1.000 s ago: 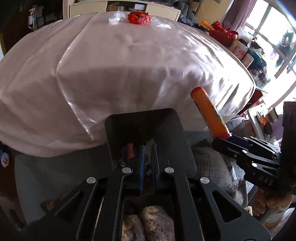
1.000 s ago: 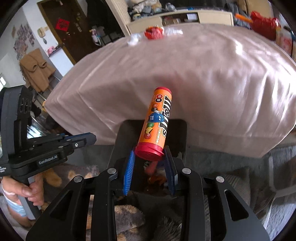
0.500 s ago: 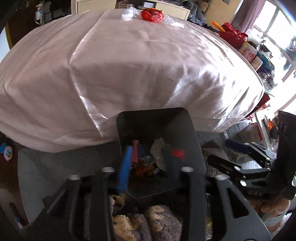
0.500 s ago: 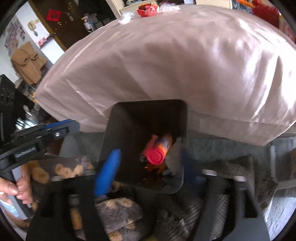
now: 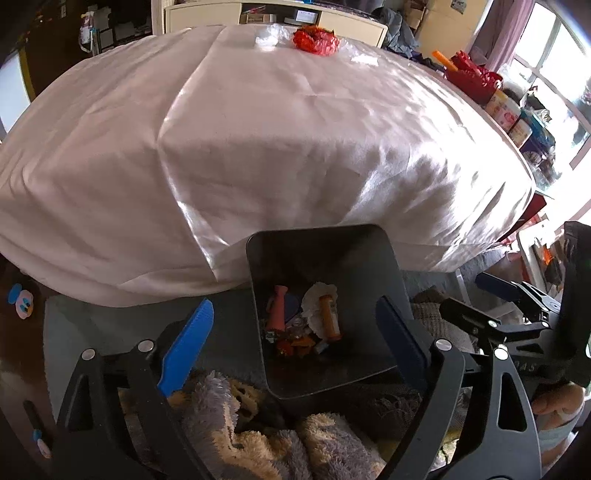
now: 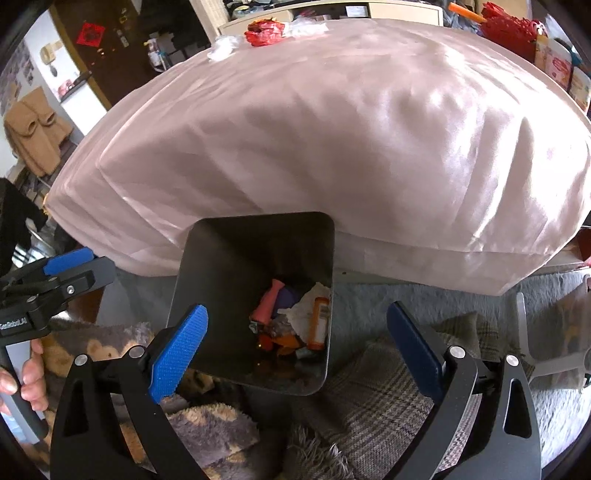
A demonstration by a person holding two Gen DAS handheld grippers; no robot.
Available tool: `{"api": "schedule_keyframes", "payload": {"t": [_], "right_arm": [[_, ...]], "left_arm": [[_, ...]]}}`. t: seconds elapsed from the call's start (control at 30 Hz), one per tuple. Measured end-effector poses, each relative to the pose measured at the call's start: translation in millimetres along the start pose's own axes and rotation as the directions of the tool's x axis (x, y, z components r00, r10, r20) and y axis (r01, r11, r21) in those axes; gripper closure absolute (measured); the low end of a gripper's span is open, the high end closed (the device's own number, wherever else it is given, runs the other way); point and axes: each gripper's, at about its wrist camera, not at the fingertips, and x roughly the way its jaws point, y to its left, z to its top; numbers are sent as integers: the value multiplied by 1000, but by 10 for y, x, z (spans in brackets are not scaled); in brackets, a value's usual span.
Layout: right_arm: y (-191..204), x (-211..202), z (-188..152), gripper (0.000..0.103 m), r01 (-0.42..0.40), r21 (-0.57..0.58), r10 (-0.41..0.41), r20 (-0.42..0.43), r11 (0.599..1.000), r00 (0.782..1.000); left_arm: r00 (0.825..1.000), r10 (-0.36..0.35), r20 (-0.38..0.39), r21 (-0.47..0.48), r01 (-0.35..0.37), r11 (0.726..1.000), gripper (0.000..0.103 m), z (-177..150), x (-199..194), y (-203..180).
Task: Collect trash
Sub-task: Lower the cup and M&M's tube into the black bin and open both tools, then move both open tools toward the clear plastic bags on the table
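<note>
A dark square bin (image 5: 321,251) (image 6: 251,251) stands on the floor against the pink-clothed table (image 5: 295,129) (image 6: 332,129). In it lie an orange candy tube (image 5: 328,317) (image 6: 319,325), a pink piece (image 5: 277,310) (image 6: 267,304), crumpled paper (image 5: 317,295) and small scraps. My left gripper (image 5: 293,321) and my right gripper (image 6: 297,314) both hover over the bin, their jaws opening wide with nothing held between them. A red crumpled wrapper (image 5: 316,38) (image 6: 264,31) and clear plastic (image 5: 269,35) (image 6: 225,46) lie at the table's far edge.
Plush fabric (image 5: 236,435) and a plaid cloth (image 6: 369,398) lie on the floor by the bin. A red basket (image 5: 472,79) and tins (image 5: 506,110) crowd the table's right end. A cream cabinet (image 5: 277,14) stands behind the table.
My right gripper opened and the orange tube dropped from it into the bin. My left gripper went from shut to wide open. Both views tilted more toward the bin.
</note>
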Motion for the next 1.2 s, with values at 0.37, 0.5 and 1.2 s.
{"api": "schedule_keyframes", "payload": {"t": [0.37,0.5,1.2], "right_arm": [[-113,-450,529,5,23,1,-23,153,1000,988],[-39,-594,745,5,51,-38,-41,231,998,972],[-58,-264,2209,3,53,17,-56,342,998,938]], "left_arm": [[991,31,128,-26,-28,999,13,343,-410,225],[978,74,195,12,-78,997,13,517,-537,271],[954,127,273,81,-154,985,8,1993,-179,449]]}}
